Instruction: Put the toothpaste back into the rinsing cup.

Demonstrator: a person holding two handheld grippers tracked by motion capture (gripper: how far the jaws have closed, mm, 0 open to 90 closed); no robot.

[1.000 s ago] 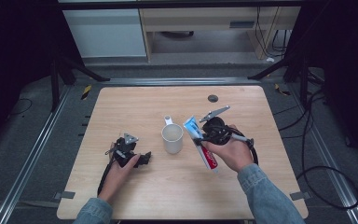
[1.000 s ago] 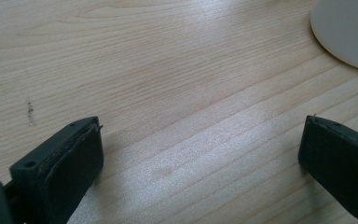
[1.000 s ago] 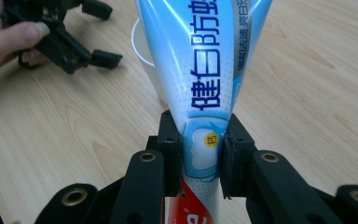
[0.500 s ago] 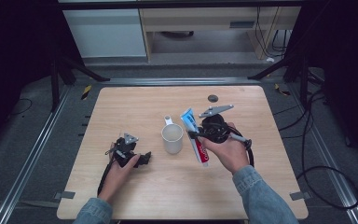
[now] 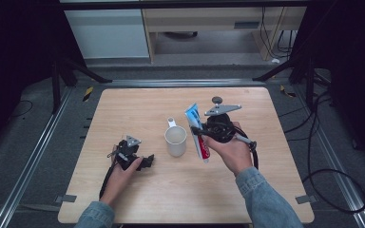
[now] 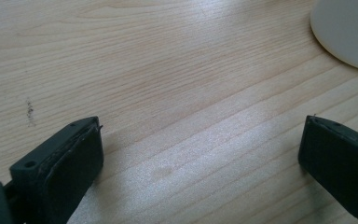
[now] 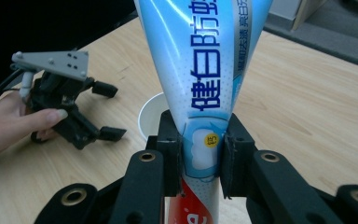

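Note:
A white cup stands at the table's middle. Just right of it my right gripper is shut on a blue, white and red toothpaste tube, held above the table with its flat crimped end up and away. In the right gripper view the jaws clamp the tube near its lower part, and the cup shows behind it. My left gripper rests low at the front left, open, with bare wood between its jaws. The cup's edge is at that view's top right.
The wooden table has a small dark round object behind the right gripper. In the right gripper view the left gripper lies off to the left under a hand. Metal rails and dark floor surround the table.
My right gripper has carried the tube a little leftward, closer to the cup, and turned it more upright. The left gripper has stayed put.

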